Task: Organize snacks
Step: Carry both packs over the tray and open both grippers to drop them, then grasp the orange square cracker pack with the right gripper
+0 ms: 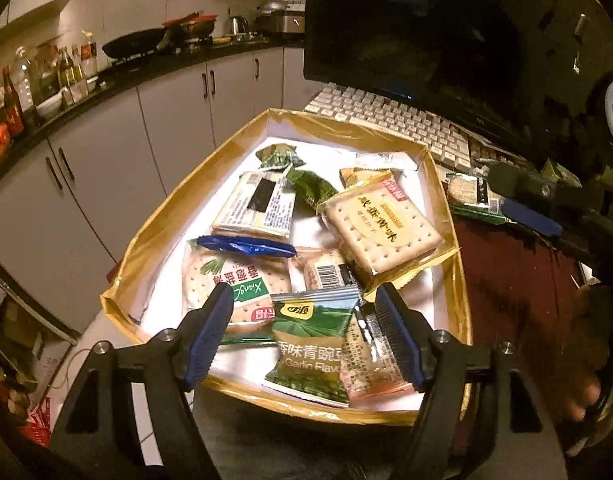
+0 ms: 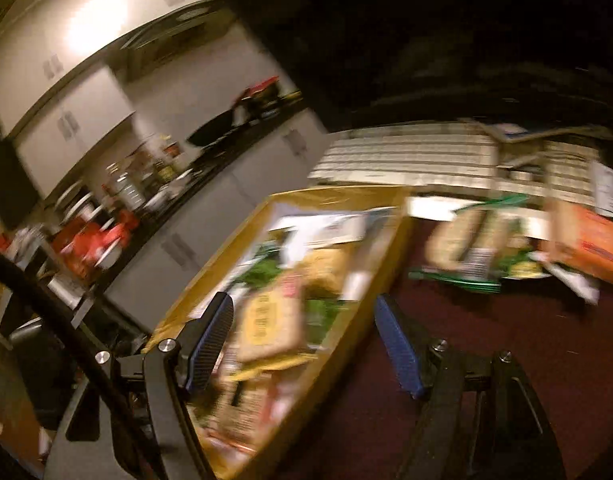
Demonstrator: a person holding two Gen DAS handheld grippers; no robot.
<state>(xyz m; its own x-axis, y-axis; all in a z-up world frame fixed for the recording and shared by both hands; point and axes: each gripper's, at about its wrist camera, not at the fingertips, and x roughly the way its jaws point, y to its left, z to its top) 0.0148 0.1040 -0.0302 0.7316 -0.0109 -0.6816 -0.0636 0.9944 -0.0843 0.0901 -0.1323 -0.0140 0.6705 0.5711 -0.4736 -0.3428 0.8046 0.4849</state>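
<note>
A shallow box (image 1: 154, 224) with gold-taped walls and a white floor lies just ahead of the left gripper (image 1: 304, 332), whose blue pads stand apart with nothing pressed between them. Directly between and under those fingers a green pea packet (image 1: 312, 354) lies at the box's near edge, with a clear-wrapped packet (image 1: 366, 360) just to its right, beside the right pad. Beyond the left finger sits a round cracker packet (image 1: 234, 284) with a blue wrapper (image 1: 246, 246) across its far edge. Farther ahead lie a square cracker packet (image 1: 382, 228), a pale packet with a dark label (image 1: 258, 206) and two small green packets (image 1: 280, 156) near the far wall. The right gripper (image 2: 304, 344), in a blurred view, also has its pads apart and empty, straddling the box's wall (image 2: 346, 332). Ahead of it and to the right, a green-edged packet (image 2: 466, 256) and an orange packet (image 2: 586, 248) lie on the dark red table (image 2: 486, 360), outside the box, near a keyboard (image 2: 406, 156).
</note>
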